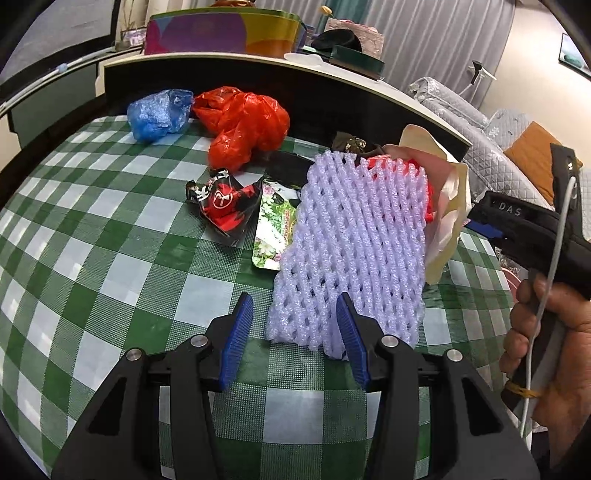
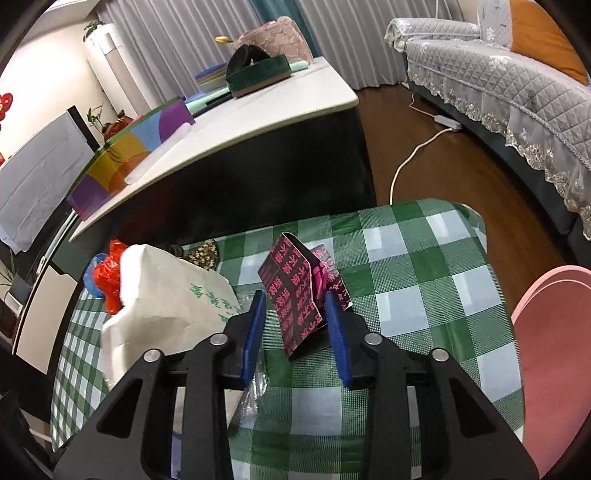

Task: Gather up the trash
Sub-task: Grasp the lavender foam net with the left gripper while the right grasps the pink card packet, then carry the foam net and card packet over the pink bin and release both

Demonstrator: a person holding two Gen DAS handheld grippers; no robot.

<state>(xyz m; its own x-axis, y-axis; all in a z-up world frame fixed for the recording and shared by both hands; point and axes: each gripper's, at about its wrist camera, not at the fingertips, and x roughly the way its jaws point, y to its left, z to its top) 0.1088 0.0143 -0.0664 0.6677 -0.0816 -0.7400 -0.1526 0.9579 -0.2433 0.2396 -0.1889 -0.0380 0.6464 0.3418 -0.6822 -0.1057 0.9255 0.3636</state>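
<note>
Trash lies on a green checked tablecloth (image 1: 110, 266). In the left wrist view a white foam net sleeve (image 1: 351, 240) lies just ahead of my left gripper (image 1: 295, 306), which is open, its right finger at the sleeve's near end. Further off lie a red-black snack wrapper (image 1: 229, 203), a flowered packet (image 1: 273, 225), a red plastic bag (image 1: 243, 125) and a blue plastic bag (image 1: 159, 114). In the right wrist view my right gripper (image 2: 293, 299) is open around a black box with pink writing (image 2: 295, 291). A white paper bag (image 2: 162, 295) lies to its left.
A higher table with a white top (image 2: 258, 125) and dark side stands behind, bearing a colourful box (image 1: 221, 33) and a green box (image 2: 258, 74). A grey covered sofa (image 2: 498, 81) stands at right. A pink chair (image 2: 554, 350) stands by the table's right edge.
</note>
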